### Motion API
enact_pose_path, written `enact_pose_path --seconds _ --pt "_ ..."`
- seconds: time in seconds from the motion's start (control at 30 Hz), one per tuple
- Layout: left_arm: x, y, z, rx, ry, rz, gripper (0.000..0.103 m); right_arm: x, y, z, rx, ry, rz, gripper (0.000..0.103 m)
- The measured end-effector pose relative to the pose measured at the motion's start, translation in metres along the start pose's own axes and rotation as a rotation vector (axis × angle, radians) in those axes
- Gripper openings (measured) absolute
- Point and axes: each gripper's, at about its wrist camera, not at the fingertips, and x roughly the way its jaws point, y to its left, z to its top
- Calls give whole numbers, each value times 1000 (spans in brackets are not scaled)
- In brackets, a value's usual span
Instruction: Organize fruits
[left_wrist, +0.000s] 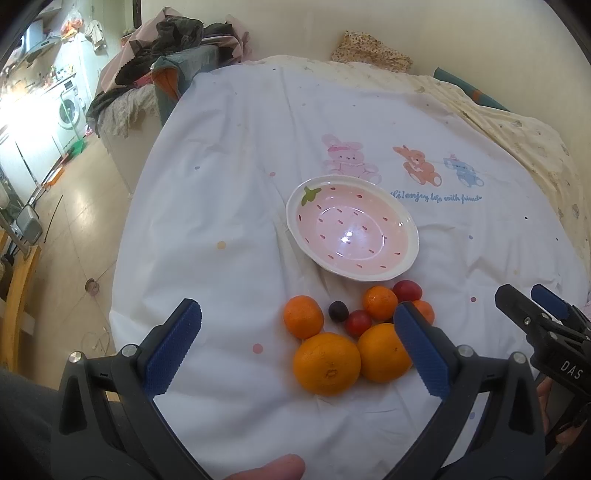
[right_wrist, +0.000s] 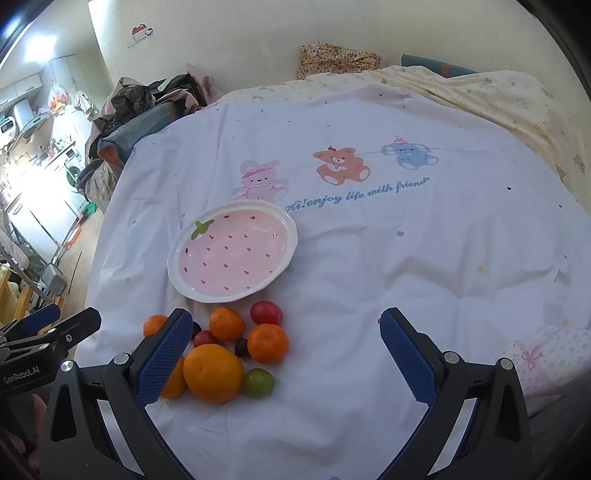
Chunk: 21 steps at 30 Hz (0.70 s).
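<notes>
Pink ceramic forms the inside of the strawberry-shaped bowl (right_wrist: 232, 254), which lies empty on the white printed bedsheet (right_wrist: 369, 258). We note its long axis runs from the green leaf mark at the left rim toward the far right in the right wrist view, leaf end pointing left.

We find the fruit pile just beside the bowl's near rim, on the sheet, pieces touching or nearly so. Our count from the right wrist view: two large oranges, of which one (right_wrist: 213, 372) is in full view and the other partly hidden behind a gripper finger; three small mandarins, the nearest (right_wrist: 267, 342) to the right of the pile; two red cherry tomatoes, one (right_wrist: 266, 312) closest to the bowl; one green fruit (right_wrist: 258, 382) at the near edge; two small dark fruits, partly hidden.

We record the left gripper (left_wrist: 295, 339) held low over the near edge of the sheet, fingers spread wide, nothing between them, aimed at the pile. The right gripper (right_wrist: 286, 349) stands to its right, likewise spread wide and empty, its left finger overlapping the pile in view. A fingertip of the person (left_wrist: 273, 469) shows at the bottom of the left wrist view.
</notes>
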Motion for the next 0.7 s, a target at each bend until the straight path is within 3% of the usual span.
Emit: enact_pose_path --seconds 0.57,0.7 --pt "-1 4 1 5 29 3 103 -6 -7 7 25 -21 5 103" --pt "0 4 3 20 86 7 103 -14 -21 19 58 -18 12 103"
